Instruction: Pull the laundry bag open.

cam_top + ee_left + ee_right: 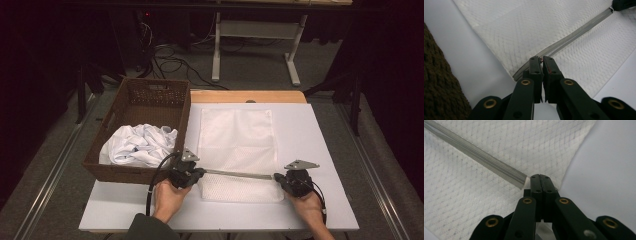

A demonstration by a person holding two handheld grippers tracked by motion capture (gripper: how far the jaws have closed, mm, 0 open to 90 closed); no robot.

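Bag: white mesh bag point(237, 150) is lying flat betw. your two tongs, zipper point(240, 174) running across.
L tongs point(542, 58): you're clenching them on zipper's pull.
R tongs point(540, 176): you're pinching bag's edge at zipper's other end.
Basket point(150, 95): sitting w/ white cloth point(140, 144) just beyond L tongs.

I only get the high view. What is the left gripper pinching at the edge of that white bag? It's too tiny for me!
Observer: The left gripper is closed on something small at one end of the grey zipper, probably the zipper pull.
Operator: What about the right one?
Observer: The right gripper is shut on the mesh bag, at its edge just past the zipper's other end.
Operator: Is the zipper undone?
Observer: Near the right gripper its teeth look joined.
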